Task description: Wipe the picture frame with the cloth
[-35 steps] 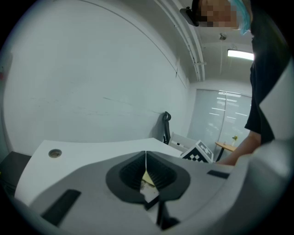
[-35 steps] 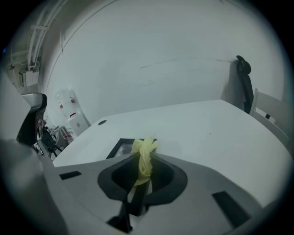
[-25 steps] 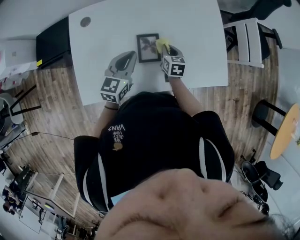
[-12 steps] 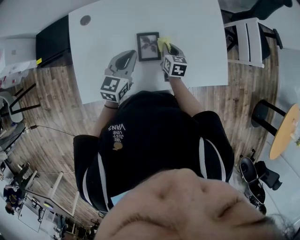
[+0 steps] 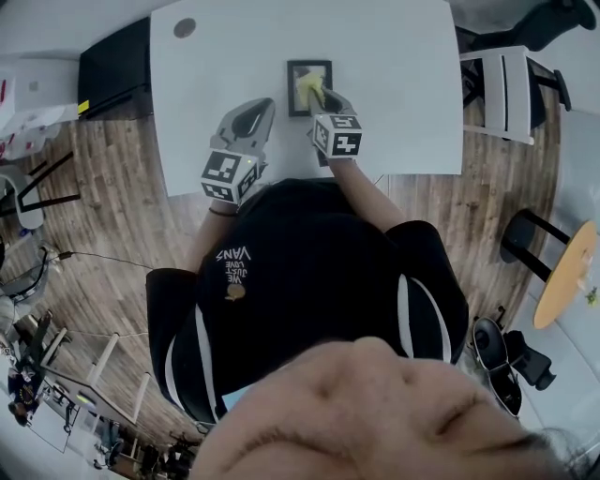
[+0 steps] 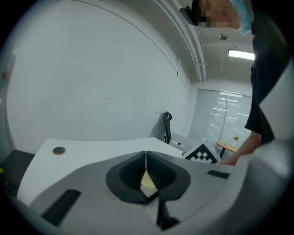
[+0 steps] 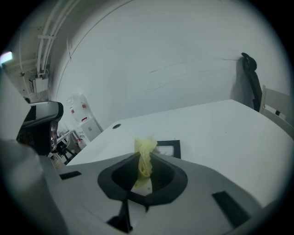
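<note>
A small black picture frame (image 5: 321, 67) lies flat on the white table (image 5: 403, 84) in the head view. My right gripper (image 5: 317, 96) is shut on a crumpled yellow cloth (image 5: 308, 89), which rests over the middle of the frame. In the right gripper view the cloth (image 7: 145, 158) stands up between the jaws of the right gripper (image 7: 145, 170), and the frame (image 7: 172, 148) shows just beyond it. My left gripper (image 5: 257, 110) rests on the table left of the frame. Its jaws are shut with nothing between them, as the left gripper view shows at the left gripper (image 6: 146, 158).
A round grommet (image 5: 185, 28) sits at the table's far left corner. A black cabinet (image 5: 112, 66) stands left of the table and a white chair (image 5: 502, 89) right of it. A round wooden table (image 5: 562, 272) is at the right edge.
The right gripper has carried the cloth leftwards from the frame's right edge onto its middle. The left gripper has stayed where it was.
</note>
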`<state>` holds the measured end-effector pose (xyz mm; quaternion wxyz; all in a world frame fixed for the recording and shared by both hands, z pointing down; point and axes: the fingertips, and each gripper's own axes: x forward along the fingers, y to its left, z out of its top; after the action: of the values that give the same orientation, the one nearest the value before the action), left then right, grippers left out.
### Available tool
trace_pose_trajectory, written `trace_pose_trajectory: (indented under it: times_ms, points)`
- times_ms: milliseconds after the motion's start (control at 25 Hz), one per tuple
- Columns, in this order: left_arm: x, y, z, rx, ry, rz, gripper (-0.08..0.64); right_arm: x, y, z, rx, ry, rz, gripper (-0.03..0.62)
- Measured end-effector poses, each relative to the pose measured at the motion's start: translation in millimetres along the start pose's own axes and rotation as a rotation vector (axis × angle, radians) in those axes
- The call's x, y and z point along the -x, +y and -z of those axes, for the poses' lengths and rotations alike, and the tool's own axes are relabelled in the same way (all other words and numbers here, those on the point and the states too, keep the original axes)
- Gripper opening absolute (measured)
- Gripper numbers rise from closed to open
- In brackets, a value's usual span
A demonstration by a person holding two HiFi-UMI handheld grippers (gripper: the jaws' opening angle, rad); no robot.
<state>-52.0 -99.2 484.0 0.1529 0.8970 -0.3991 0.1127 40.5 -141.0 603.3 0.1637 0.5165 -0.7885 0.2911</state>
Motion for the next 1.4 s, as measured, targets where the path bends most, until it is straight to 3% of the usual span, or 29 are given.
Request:
trace_pose_trajectory:
  times_ms: [280, 680, 1400]
  points:
    - [14, 7, 5, 0.005, 0.01, -0.028, 0.017, -12, 27, 5, 0.026, 0.012, -0.052, 0.048]
    - [30, 11, 11, -0.008, 0.015, -0.04, 0.017, -20, 33, 17, 0.043, 0.029, -0.032, 0.048]
    - [8, -14, 8, -0.019, 0.012, 0.038, 0.017, 10, -37, 23, -0.011, 0.011, 0.122, 0.048]
